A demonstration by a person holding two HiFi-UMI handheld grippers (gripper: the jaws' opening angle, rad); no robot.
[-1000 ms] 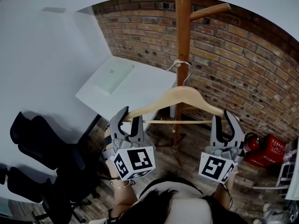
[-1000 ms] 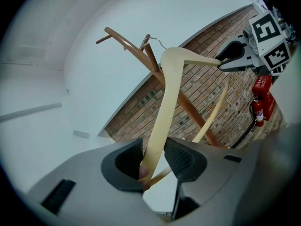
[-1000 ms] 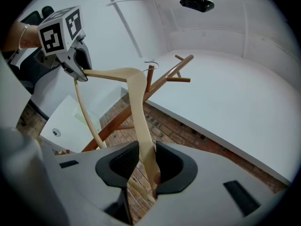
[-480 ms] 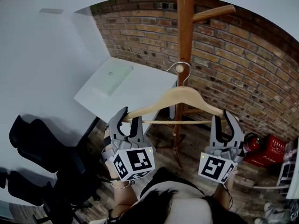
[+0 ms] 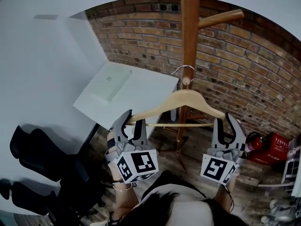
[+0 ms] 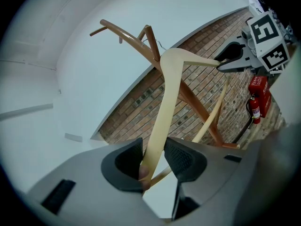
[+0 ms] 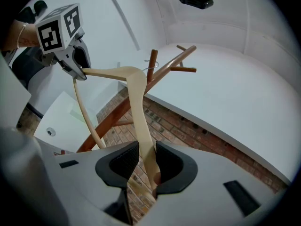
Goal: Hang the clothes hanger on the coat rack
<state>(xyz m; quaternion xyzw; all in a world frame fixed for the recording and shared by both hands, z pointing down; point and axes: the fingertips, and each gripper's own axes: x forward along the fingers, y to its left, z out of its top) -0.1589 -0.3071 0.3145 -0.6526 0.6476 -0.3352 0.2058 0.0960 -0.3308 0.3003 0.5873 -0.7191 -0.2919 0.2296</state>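
While L gripper (image 5: 130,119) & R gripper (image 5: 224,119) each clamp one end of the hanger (image 5: 181,100), its hook (image 5: 182,68) close by a peg (image 5: 186,81) of the rack (image 5: 189,27), the hook could miss the peg & the hanger fall if they let go too early.

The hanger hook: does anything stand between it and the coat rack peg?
Nothing visible does. The left gripper and right gripper hold the hanger by its ends, and its hook is close to a peg of the coat rack.
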